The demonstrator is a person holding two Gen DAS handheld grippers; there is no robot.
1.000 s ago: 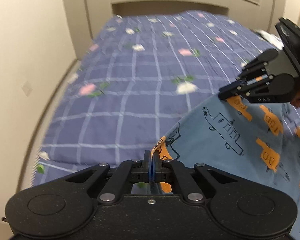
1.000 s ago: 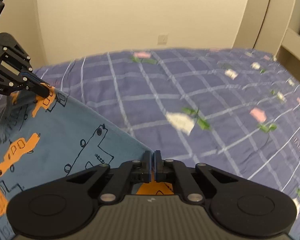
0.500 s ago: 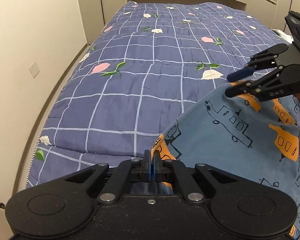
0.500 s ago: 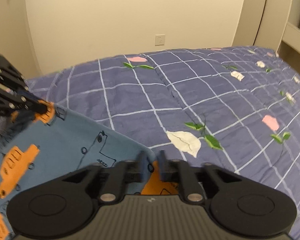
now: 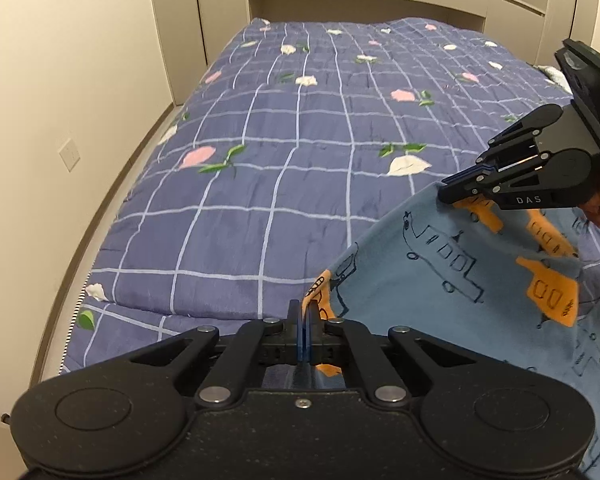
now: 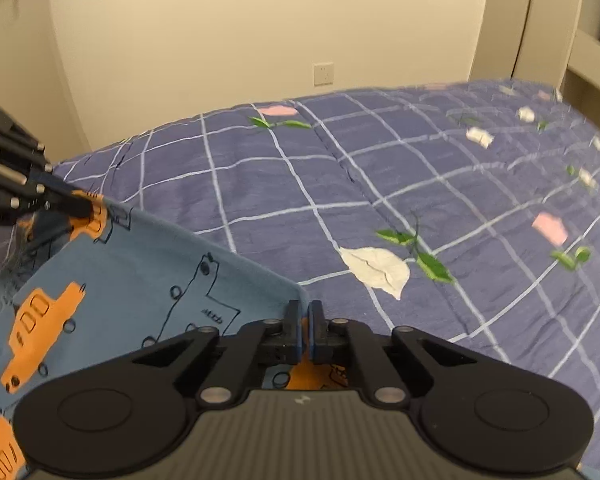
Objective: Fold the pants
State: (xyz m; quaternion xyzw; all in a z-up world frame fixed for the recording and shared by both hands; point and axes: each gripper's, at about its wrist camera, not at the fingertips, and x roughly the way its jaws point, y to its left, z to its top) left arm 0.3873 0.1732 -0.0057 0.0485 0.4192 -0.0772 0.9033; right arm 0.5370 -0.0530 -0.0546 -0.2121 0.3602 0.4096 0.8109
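The bed (image 5: 284,184) carries a quilted navy cover with a pale grid and sewn flowers, its surface slightly puffy and matte. On its near side lie the pants (image 5: 440,280), soft blue cotton printed with orange cars and line-drawn trucks; the cloth hangs in loose curves, so it seems thin and limp. The fold looks only begun: one edge is lifted between both tools, and no neat crease shows yet. The left gripper (image 5: 303,320) is closed tight on an orange-printed corner. The right gripper (image 6: 304,326) keeps a narrow gap at the opposite corner of that edge; I cannot tell if it truly pinches the cloth.
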